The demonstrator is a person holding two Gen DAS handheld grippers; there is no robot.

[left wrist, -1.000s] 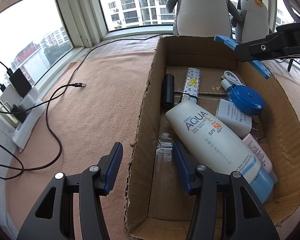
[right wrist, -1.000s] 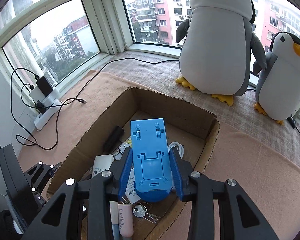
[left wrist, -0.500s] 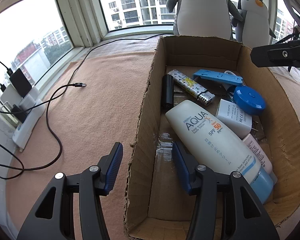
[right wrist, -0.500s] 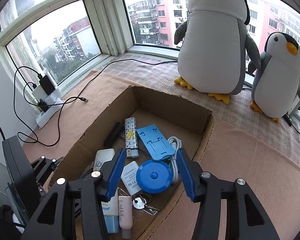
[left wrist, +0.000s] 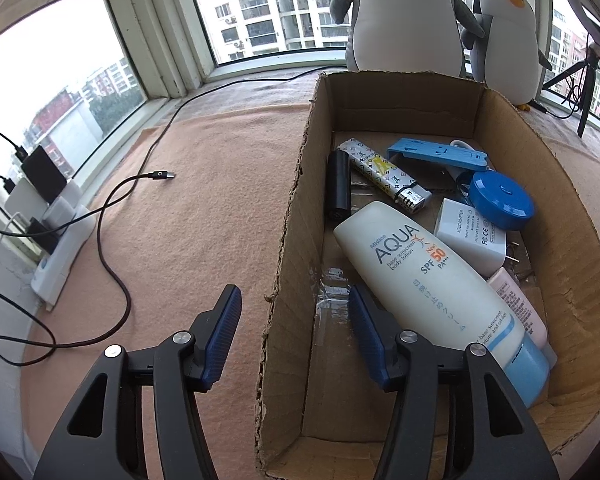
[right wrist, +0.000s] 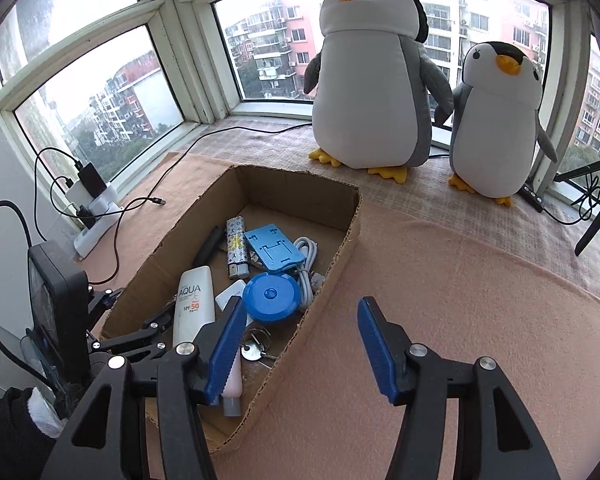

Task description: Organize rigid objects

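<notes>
Right gripper (right wrist: 300, 344) empty, fingers apart; its jaws have just been opening, nothing between them. A second ago they were clamped on the blue phone stand (right wrist: 274, 250); that stand now lies flat in the far part of the cardboard box (right wrist: 342, 256), its edge over the white cable (right wrist: 308, 264) and beside the patterned lighter (right wrist: 235, 246). The lighter has swung to a diagonal since the stand landed (seen from the left wrist it runs from the back corner toward the round blue case (left wrist: 500, 200)). The right gripper has drawn back, and its fingers now straddle the box's right wall over the peach cloth (right wrist: 460, 300).

Left gripper (left wrist: 294, 334): fingers astride the box's near left wall, one outside, one inside. The jaws have just been opening a little and the pads stand clear of the cardboard, so no grip on it.

Other contents unchanged: sunscreen bottle (left wrist: 432, 280), black cylinder (left wrist: 339, 186), white charger (left wrist: 470, 236), small pink tube (left wrist: 516, 304), keys (right wrist: 256, 344) by the right wall.

Reading: the stand counts as put away. The cloth in both views shows no loose item left (only a charging cable (left wrist: 112, 216), a power strip (left wrist: 60, 244) and two plush penguins (right wrist: 370, 68)), so sorting looks close to done.
</notes>
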